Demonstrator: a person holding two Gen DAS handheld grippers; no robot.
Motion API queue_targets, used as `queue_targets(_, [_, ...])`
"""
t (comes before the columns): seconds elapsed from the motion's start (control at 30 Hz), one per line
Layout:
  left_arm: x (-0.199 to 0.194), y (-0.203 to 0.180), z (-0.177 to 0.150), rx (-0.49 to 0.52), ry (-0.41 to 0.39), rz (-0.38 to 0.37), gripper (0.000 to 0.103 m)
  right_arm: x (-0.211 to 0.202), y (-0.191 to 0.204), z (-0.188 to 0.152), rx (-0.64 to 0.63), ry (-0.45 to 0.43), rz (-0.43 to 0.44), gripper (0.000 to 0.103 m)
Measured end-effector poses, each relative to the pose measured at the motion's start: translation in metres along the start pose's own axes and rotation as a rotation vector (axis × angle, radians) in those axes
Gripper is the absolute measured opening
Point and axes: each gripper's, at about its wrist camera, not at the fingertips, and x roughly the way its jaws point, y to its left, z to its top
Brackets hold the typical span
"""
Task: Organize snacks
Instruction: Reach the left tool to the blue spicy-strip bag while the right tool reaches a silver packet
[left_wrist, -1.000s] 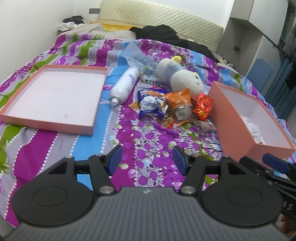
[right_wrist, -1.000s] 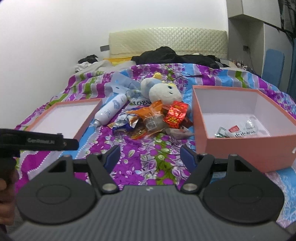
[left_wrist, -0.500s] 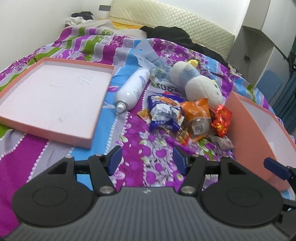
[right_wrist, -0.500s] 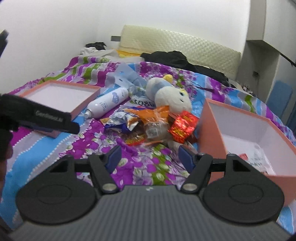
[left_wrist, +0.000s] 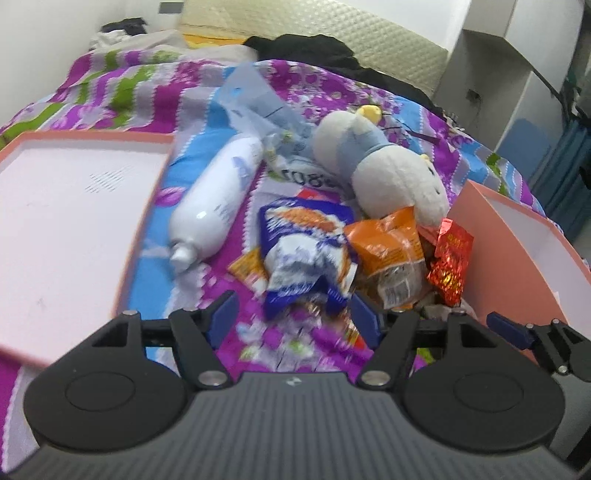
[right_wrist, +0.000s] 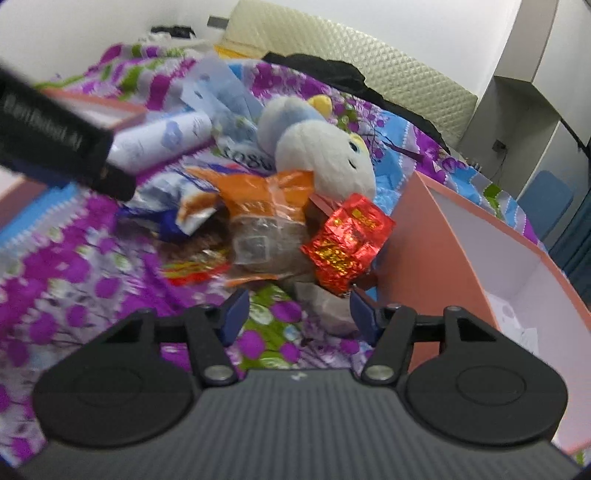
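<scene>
A pile of snacks lies on the flowered bedspread. It holds a blue-and-white bag (left_wrist: 306, 251), an orange bag (left_wrist: 391, 251) and a red foil packet (left_wrist: 450, 258). My left gripper (left_wrist: 293, 317) is just short of the blue-and-white bag, jaws opening, with only the bag's lower edge between the tips. My right gripper (right_wrist: 300, 314) is below the red foil packet (right_wrist: 347, 240) and the orange bag (right_wrist: 266, 206), jaws closing. A small pale packet (right_wrist: 325, 306) lies by its right finger, not pressed. The pink box (right_wrist: 480, 240) stands right of the pile.
A shallow pink lid (left_wrist: 74, 206) lies at the left. A white bottle (left_wrist: 218, 195), a plush toy (left_wrist: 388, 173) and a clear plastic bag sit behind the snacks. The left gripper's black body (right_wrist: 55, 147) crosses the right wrist view's left side. The headboard and dark clothes are beyond.
Both grippers have come forward and down to the snack pile, which now looms large. The right wrist view has tilted. The left jaws stand a little wider, the right a little narrower.
</scene>
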Motion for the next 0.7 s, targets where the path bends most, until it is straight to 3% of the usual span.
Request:
queue_targets(0.17, [0.028, -0.013, 0.014, 0.033, 0.018, -0.030, 0.079, 0.019, 0.001, -0.001, -0.063, 0.028, -0.027, 0.062])
queue_targets(0.37, [0.060, -0.021, 0.023, 0.078, 0.045, -0.003, 0.080, 0.041, 0.002, -0.004, -0.141, 0.056, -0.076, 0.061])
queue_targets(0.43, [0.070, -0.022, 0.025, 0.095, 0.057, 0.005, 0.080, 0.048, 0.000, -0.005, -0.141, 0.075, -0.072, 0.054])
queue_targets(0.57, [0.087, -0.025, 0.025, 0.127, 0.068, 0.043, 0.080, 0.056, 0.000, -0.008, -0.135, 0.101, -0.072, 0.053])
queue_targets(0.7, [0.100, -0.025, 0.024, 0.132, 0.098, 0.045, 0.080, 0.058, 0.002, -0.011, -0.154, 0.111, -0.085, 0.038])
